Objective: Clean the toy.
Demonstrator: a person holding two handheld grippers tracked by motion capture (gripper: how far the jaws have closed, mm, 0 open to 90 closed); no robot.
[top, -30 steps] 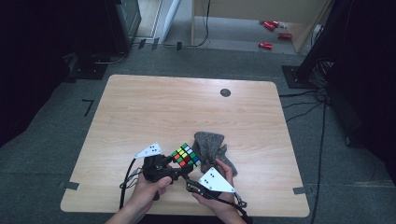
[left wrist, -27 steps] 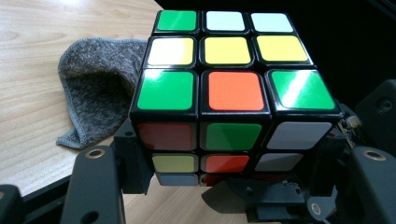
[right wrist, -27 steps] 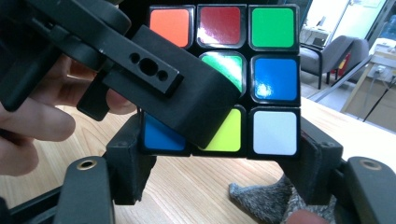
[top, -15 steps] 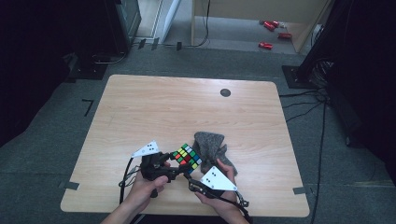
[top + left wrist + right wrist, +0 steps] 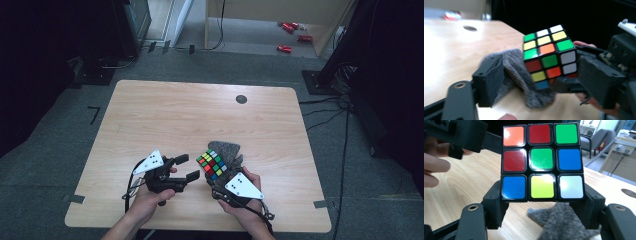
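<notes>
With the cube clamped low between the right gripper's jaws above the felt, the left gripper, its jaws just opened and empty, needed to square up on the top layer before pinching to twist.

Looks like a lab/office test room: grey carpet floor, bare wood surface with cable grommet, office chair, cables across floor.
</notes>
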